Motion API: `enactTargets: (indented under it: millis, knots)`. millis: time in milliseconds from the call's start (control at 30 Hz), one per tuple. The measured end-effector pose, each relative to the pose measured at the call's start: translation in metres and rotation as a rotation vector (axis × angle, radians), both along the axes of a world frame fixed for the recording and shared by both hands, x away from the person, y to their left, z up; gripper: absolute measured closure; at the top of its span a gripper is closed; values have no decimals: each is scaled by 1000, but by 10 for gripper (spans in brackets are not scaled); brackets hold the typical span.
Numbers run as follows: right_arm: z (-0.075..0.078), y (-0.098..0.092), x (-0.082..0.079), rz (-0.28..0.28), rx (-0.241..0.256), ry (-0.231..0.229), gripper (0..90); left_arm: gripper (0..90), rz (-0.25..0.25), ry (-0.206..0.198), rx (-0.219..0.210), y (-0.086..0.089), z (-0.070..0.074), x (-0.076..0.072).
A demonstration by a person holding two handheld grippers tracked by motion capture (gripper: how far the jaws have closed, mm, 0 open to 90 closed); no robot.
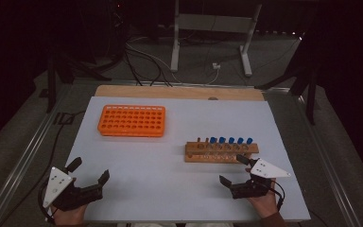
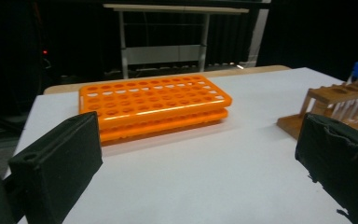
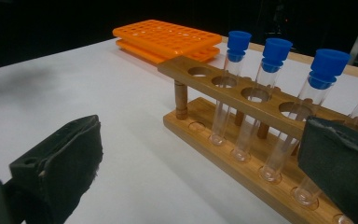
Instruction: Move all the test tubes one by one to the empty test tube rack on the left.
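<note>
An orange plastic tube rack (image 1: 132, 120) with many empty holes lies at the table's back left, also seen in the left gripper view (image 2: 154, 103) and far off in the right gripper view (image 3: 168, 39). A wooden rack (image 1: 221, 152) right of centre holds several clear tubes with blue caps (image 1: 230, 140); close up, the tubes (image 3: 270, 98) stand in the back row of the wooden rack (image 3: 223, 140). My left gripper (image 1: 90, 171) rests open at the front left. My right gripper (image 1: 237, 171) is open just in front of the wooden rack. Both are empty.
A white sheet (image 1: 170, 161) covers the table, with a wooden strip (image 1: 179, 92) along its far edge. Beyond it stand a metal table frame (image 1: 212, 33) and cables on the floor (image 1: 142, 61). The wooden rack's end (image 2: 335, 105) shows at the right of the left gripper view.
</note>
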State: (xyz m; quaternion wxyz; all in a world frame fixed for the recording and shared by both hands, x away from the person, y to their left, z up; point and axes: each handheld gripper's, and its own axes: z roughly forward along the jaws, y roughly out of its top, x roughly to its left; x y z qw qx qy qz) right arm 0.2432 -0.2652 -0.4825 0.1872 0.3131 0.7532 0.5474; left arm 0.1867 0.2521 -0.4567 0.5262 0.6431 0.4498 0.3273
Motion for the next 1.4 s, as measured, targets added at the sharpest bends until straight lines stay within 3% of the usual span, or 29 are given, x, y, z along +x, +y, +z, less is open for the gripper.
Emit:
enactTargets:
  millis: [200, 333, 800, 1133, 1400]
  knots:
    - [4, 1, -3, -3, 2, -11, 2, 15, 27, -7, -15, 5, 0, -1]
    - [11, -2, -4, -12, 17, -21, 1, 15, 17, 3, -10, 5, -1, -1]
    - [48, -16, 3, -115, -6, -50, 13, 19, 13, 41, -6, 2, -9, 6]
    - [73, -37, 29, -180, 2, -40, 45, 18, 20, 34, -4, 2, -10, 6]
    - [73, -43, 49, -217, 3, -9, 90, 19, 35, 34, -14, 3, -10, 6]
